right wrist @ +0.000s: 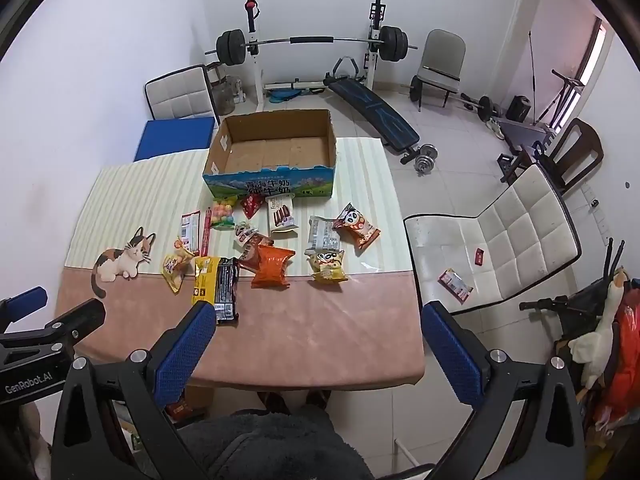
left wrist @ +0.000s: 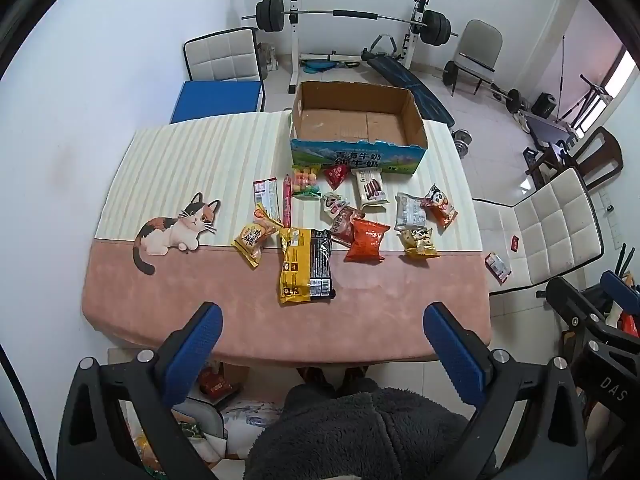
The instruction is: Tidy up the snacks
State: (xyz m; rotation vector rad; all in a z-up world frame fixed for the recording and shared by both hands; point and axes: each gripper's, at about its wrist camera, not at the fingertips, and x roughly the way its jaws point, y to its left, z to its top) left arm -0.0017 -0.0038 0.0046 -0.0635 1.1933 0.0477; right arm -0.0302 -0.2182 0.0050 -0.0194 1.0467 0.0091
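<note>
Currently both tongs sit idle at the near edge of the table. Left gripper (left wrist: 322,330) has its jaws spread wide, nothing between the blue pads, hovering over the pink part of the tablecloth (left wrist: 380,312). Right gripper (right wrist: 318,328) is the same: jaws fully apart, empty, tilted down at the table.

Snacks are all loose on the cloth, none boxed. Closest to the left gripper: the yellow-and-black packet (left wrist: 306,266), lying flat, with the orange packet (left wrist: 366,240) just beside it. Further out sit a yellow cartoon packet (left wrist: 418,242), a white wafer packet (left wrist: 372,192), a panda-print packet (left wrist: 440,206), a bag of coloured candy balls (left wrist: 306,182) and a red stick (left wrist: 287,200). Several overlap in the middle cluster.

The cardboard box (right wrist: 272,178) stands at the far side, open-topped and empty. One stray packet (right wrist: 456,285) lies on the white chair (right wrist: 520,240) to the right, off the table.

Judged step: start of the task, first pick not begun. Next move likely needs a reach forward and down to an isolated flat packet, pads closing across its narrow width, then a carry over the box wall. Thin flat film may slip or crumple.
</note>
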